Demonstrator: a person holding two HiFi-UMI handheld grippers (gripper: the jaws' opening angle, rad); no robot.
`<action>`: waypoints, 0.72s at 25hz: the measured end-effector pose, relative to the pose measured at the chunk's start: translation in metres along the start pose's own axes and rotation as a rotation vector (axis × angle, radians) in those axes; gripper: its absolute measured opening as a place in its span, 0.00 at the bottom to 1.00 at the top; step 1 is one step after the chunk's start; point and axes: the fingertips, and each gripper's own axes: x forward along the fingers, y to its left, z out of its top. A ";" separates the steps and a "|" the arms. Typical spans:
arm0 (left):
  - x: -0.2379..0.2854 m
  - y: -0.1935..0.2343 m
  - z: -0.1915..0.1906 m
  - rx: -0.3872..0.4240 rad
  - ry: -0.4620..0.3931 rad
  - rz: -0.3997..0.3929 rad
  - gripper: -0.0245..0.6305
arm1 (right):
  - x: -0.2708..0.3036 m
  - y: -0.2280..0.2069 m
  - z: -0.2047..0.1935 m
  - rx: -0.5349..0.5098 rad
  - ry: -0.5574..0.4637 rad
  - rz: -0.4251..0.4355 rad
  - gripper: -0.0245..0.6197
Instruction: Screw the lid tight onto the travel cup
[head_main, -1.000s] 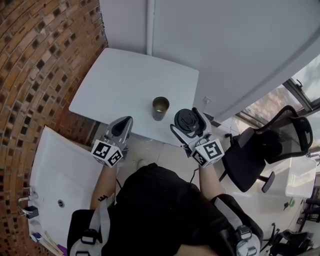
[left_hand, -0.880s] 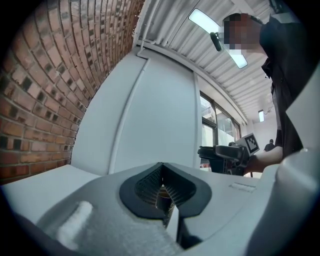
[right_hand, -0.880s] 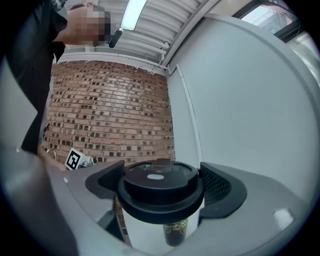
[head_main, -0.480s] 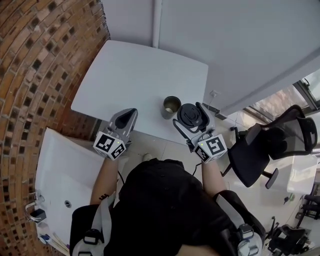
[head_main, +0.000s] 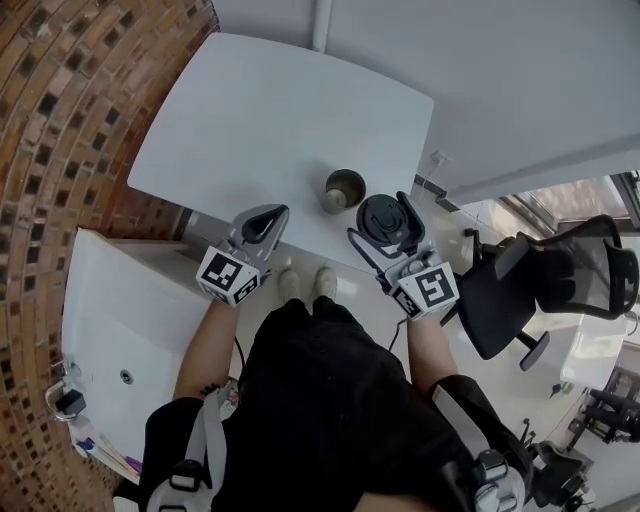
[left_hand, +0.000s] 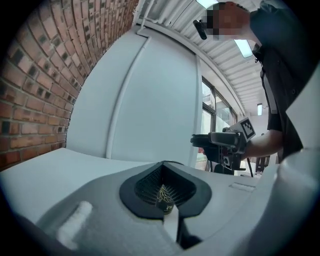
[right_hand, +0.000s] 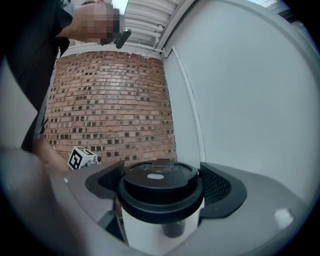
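An open, dark olive travel cup (head_main: 343, 190) stands upright near the front edge of the white table (head_main: 260, 120). My right gripper (head_main: 382, 217) is shut on the black lid (head_main: 385, 219) and holds it level, just right of the cup and a little nearer to me. In the right gripper view the lid (right_hand: 161, 186) fills the space between the pads, and the cup (right_hand: 174, 229) shows small below it. My left gripper (head_main: 268, 218) is shut and empty, left of the cup at the table's edge. In the left gripper view the cup (left_hand: 165, 196) shows beyond the closed jaws.
A black office chair (head_main: 560, 280) stands to the right of the table. A white sink counter (head_main: 120, 330) is at the lower left against the brick wall (head_main: 60, 120). A white wall (head_main: 500, 70) runs behind the table. The right gripper (left_hand: 222, 145) shows in the left gripper view.
The head view has shifted, so the table sits higher in the picture. The lid in my right gripper has come slightly closer to the cup. The left gripper stays shut.
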 end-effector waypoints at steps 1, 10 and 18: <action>0.004 0.000 -0.007 0.003 0.013 -0.001 0.04 | 0.000 -0.003 -0.002 0.006 0.003 0.003 0.77; 0.048 -0.004 -0.067 0.057 0.124 -0.003 0.17 | -0.009 -0.026 -0.027 0.046 0.040 0.011 0.77; 0.085 -0.013 -0.130 0.046 0.262 -0.086 0.65 | -0.025 -0.038 -0.034 0.037 0.073 -0.005 0.77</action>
